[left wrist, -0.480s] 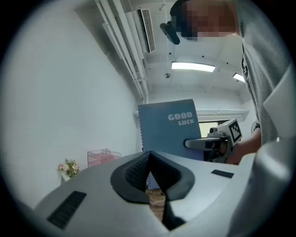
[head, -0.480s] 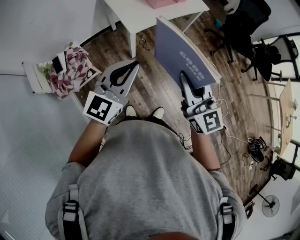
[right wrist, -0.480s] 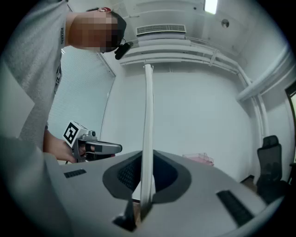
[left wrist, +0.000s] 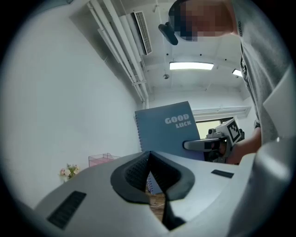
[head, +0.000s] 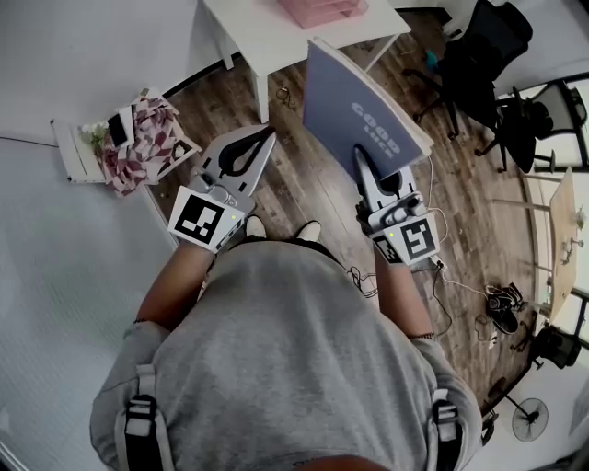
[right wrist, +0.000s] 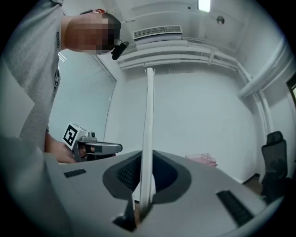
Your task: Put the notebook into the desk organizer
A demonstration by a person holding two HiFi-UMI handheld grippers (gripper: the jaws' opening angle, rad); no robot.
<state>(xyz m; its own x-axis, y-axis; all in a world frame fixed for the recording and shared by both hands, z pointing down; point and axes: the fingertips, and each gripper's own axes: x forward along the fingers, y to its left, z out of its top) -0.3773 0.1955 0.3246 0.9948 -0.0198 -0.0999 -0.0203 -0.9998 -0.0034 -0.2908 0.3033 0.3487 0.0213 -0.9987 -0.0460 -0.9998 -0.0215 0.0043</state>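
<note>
**Desk:** How many tongs did you have in shot, and what did each have?

**Me:** Two. My right gripper (head: 361,158) was closed tight on the bottom edge of the one blue spiral-bound notebook (head: 354,110), the one with "GOOD LUCK" printed on its cover. In the right gripper view I saw the notebook (right wrist: 148,125) edge-on, standing upright between the pads. My left gripper (head: 265,136) had its tips pressed together with nothing between them.

**Desk:** Where was the notebook, then?

**Me:** It was up in the air at about one o'clock from my body, over the wooden floor (head: 304,189). From the left gripper view its cover (left wrist: 169,132) faced me at one o'clock, with the right gripper (left wrist: 203,145) pinching it from the three o'clock side.

**Desk:** And the organizer?

**Me:** I counted one pink box-shaped desk organizer (head: 317,9). It sat at twelve o'clock on the single white table (head: 267,32), well apart from the notebook.

**Desk:** Anything else around?

**Me:** There were two black office chairs (head: 479,51) at two o'clock. One small white rack (head: 74,147) stood at ten o'clock with a patterned cloth on it.
</note>
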